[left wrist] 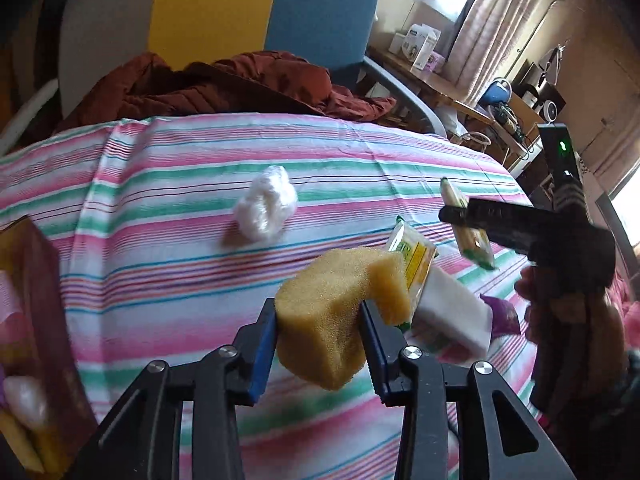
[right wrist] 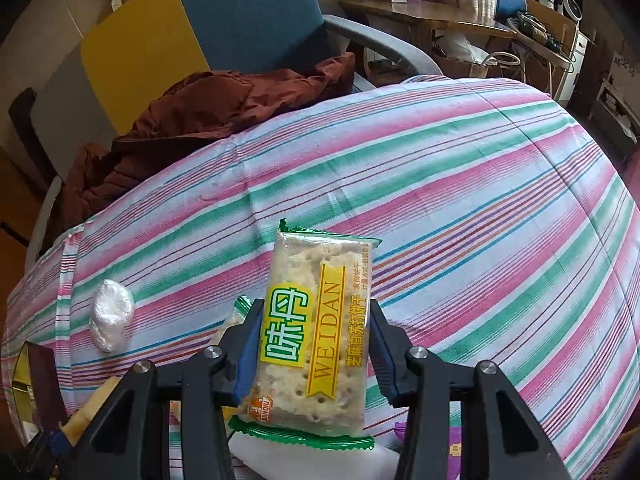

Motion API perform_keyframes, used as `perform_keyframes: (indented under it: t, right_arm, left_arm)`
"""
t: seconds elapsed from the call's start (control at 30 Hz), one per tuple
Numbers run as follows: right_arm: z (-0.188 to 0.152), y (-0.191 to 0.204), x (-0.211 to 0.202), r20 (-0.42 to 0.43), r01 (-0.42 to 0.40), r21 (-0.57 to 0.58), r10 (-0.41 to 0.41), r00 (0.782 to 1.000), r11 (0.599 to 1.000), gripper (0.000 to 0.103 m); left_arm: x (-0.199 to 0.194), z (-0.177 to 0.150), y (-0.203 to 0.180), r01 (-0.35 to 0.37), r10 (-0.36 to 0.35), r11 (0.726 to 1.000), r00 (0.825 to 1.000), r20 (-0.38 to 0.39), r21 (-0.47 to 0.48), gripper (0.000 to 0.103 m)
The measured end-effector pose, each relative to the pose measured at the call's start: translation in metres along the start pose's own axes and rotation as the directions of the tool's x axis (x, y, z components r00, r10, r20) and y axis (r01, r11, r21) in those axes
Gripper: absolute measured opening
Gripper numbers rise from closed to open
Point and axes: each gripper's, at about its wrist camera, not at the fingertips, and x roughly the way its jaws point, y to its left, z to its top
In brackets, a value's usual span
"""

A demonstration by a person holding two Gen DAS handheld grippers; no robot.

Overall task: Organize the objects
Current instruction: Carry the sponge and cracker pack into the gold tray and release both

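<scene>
My left gripper (left wrist: 318, 308) is shut on a yellow sponge (left wrist: 328, 320), its blue pads pressing into the foam just above the striped tablecloth (left wrist: 160, 200). Behind the sponge lie a second cracker packet (left wrist: 412, 256), a white block (left wrist: 456, 316) and a purple packet (left wrist: 502, 314). My right gripper (right wrist: 315, 306) is shut on a clear cracker packet with green ends (right wrist: 316, 332), held upright above the cloth. In the left wrist view the same gripper (left wrist: 452, 214) shows at the right with the packet (left wrist: 470, 228) in it. A person's hand holds it.
A white crumpled plastic ball (left wrist: 266, 208) lies alone mid-cloth. A brown open box (left wrist: 44, 320) with several items stands at the left edge. A red-brown jacket (left wrist: 224, 84) is heaped on the chair behind the table. A cluttered desk (left wrist: 440, 88) stands at the back right.
</scene>
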Motion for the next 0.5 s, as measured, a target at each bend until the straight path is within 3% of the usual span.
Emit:
perform_keyframes:
  t: [0.27, 0.5]
  right_arm:
    - [-0.013, 0.050, -0.013, 0.048, -0.068, -0.182, 0.078, 0.996, 0.981, 0.048]
    - [-0.028, 0.082, -0.015, 0.037, -0.059, -0.276, 0.073, 0.997, 0.959, 0.048]
  left_arm:
    - [-0.076, -0.040, 0.033, -0.042, 0.043, 0.999, 0.996, 0.078, -0.007, 0.041]
    - [-0.159, -0.073, 0.109, -0.126, 0.147, 0.984, 0.975, 0.166, -0.127, 0.041]
